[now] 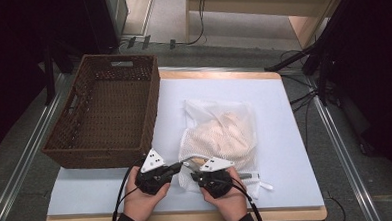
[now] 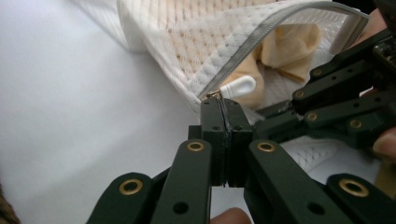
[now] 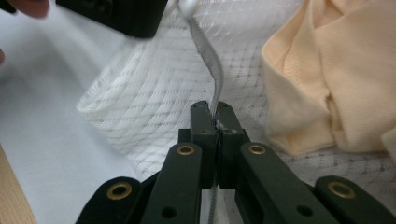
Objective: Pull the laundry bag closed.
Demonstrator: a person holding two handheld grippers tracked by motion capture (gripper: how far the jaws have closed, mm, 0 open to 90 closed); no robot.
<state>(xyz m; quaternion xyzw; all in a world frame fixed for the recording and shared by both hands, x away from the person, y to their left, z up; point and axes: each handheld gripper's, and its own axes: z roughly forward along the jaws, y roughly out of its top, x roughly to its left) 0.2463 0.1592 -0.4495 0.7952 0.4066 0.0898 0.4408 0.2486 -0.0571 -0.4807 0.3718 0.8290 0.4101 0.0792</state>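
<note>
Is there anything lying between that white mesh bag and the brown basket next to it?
Nothing visible does. The mesh bag lies on the white table top, just right of the wicker basket, with bare surface between them. The left gripper and right gripper are both shut on the bag's near edge.

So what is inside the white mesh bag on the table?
Inside the mesh bag lies a peach-coloured cloth, crumpled; its edge shows bare through the open zipper. The mesh veils the rest, so its kind, and anything beneath it, cannot be told.

Soft even light, blurred close-ups
</note>
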